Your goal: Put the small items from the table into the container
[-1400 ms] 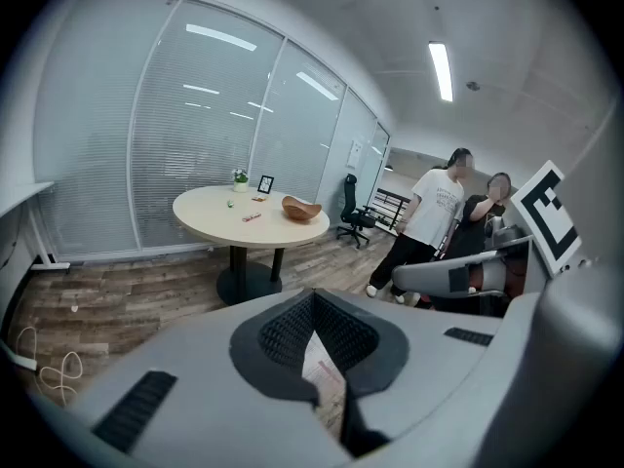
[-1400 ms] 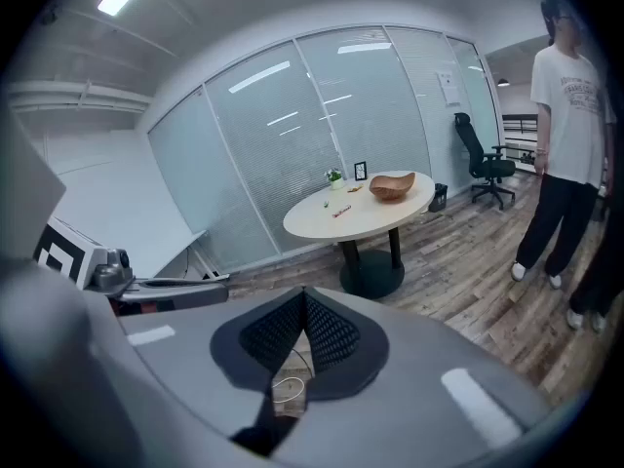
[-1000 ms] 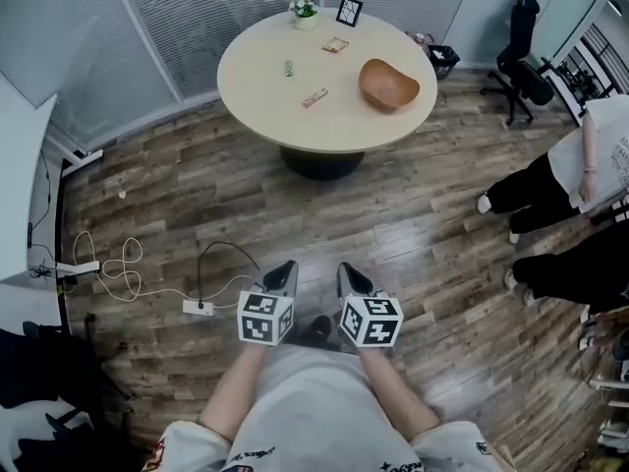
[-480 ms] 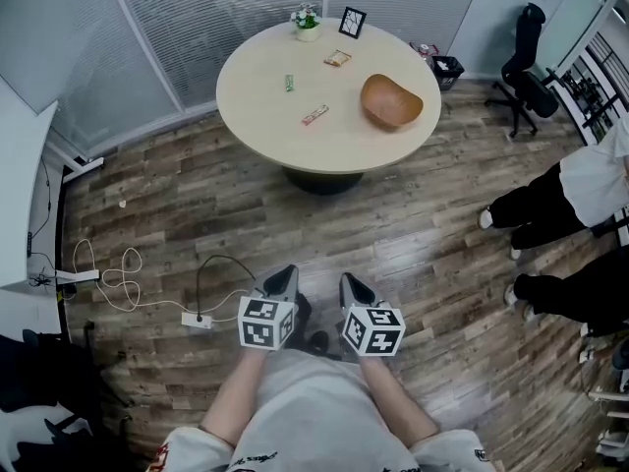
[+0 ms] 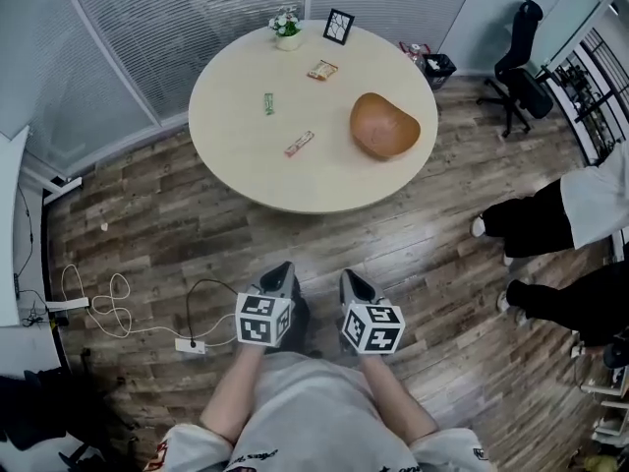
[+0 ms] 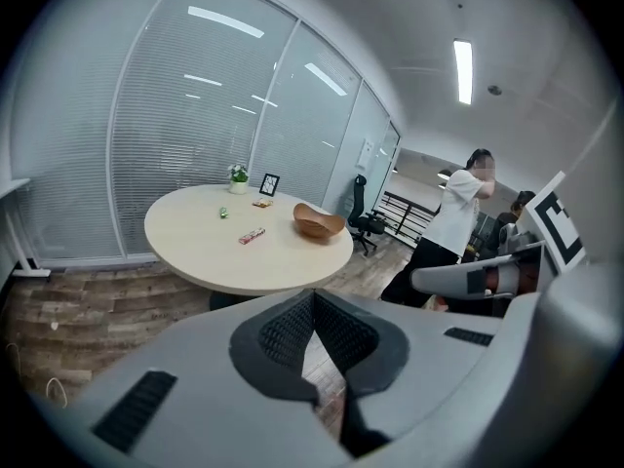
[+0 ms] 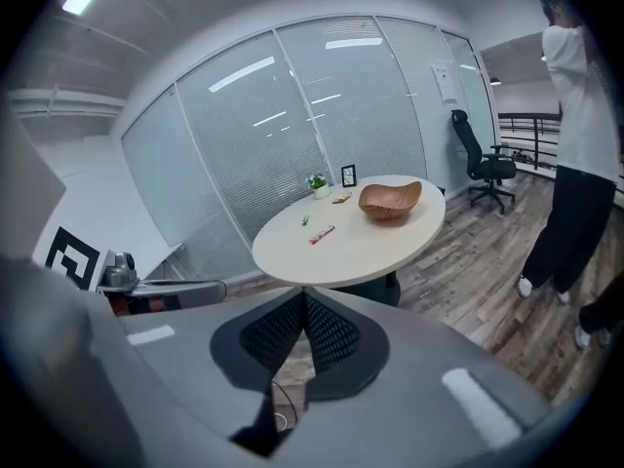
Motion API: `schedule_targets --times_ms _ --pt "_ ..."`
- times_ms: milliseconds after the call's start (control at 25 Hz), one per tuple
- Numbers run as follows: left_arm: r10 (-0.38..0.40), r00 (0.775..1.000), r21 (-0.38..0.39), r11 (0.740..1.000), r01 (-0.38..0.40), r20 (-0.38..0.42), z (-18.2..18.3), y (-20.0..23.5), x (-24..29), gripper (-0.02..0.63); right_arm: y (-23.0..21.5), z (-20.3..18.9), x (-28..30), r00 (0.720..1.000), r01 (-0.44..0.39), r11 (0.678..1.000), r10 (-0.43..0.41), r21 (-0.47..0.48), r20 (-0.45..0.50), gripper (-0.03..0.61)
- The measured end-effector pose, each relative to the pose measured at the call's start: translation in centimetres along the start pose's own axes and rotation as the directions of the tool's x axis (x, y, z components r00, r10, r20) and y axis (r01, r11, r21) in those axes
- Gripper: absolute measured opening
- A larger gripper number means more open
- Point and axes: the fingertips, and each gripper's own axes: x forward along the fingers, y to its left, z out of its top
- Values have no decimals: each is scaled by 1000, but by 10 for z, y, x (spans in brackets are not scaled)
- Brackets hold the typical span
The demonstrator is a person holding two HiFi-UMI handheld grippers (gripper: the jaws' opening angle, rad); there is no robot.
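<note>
Head view, stock as it stands.

- Left gripper (image 5: 281, 275): jaws clenched, nothing between them.
- Right gripper (image 5: 351, 281): jaws likewise pressed together, empty. I hold both low in front of me over the wooden floor, well apart from the worktop (image 5: 241, 180).
- Container: one wooden bowl (image 5: 384, 126), on the worktop's right side, apparently empty.
- Small items, all lying outside the bowl: one red-wrapped bar (image 5: 300, 144), nearest the bowl; one green piece (image 5: 267, 103), further left; one orange packet (image 5: 321, 69), towards the far edge.
- Not for collection, by my reading: potted plant (image 5: 286, 26) and picture frame (image 5: 339, 27), at the far rim.
- Floor hazard: black cable (image 5: 211, 288) and power strip (image 5: 187, 344), just left of my feet.

Risks, as I judge them:

- The cable could catch a foot on the approach.
- The items lie flat, so a steep pinch may scrape the worktop or push them away.
- A reach for the packet could knock the frame or plant.
- The light bowl may slide if nudged.
</note>
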Motion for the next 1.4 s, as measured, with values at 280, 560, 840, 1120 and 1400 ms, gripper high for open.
schedule_targets --times_ms 280,560,840,1120,1400 --pt "-44 998 29 999 46 -47 67 48 77 6 -10 75 80 999 35 999 -35 14 1 2" --pt "-49 996 58 997 54 -81 116 75 142 6 -32 127 129 999 53 998 -53 30 9 2" --pt "12 992 44 999 -7 -123 141 96 211 6 -70 160 177 1000 6 1000 -6 18 -17 2" --pt "69 981 52 997 -61 -182 151 125 271 6 -102 199 220 994 -84 996 81 -30 -77 2" --pt "122 964 149 985 -88 -236 154 160 313 6 -120 214 253 991 -82 996 78 -28 -113 2"
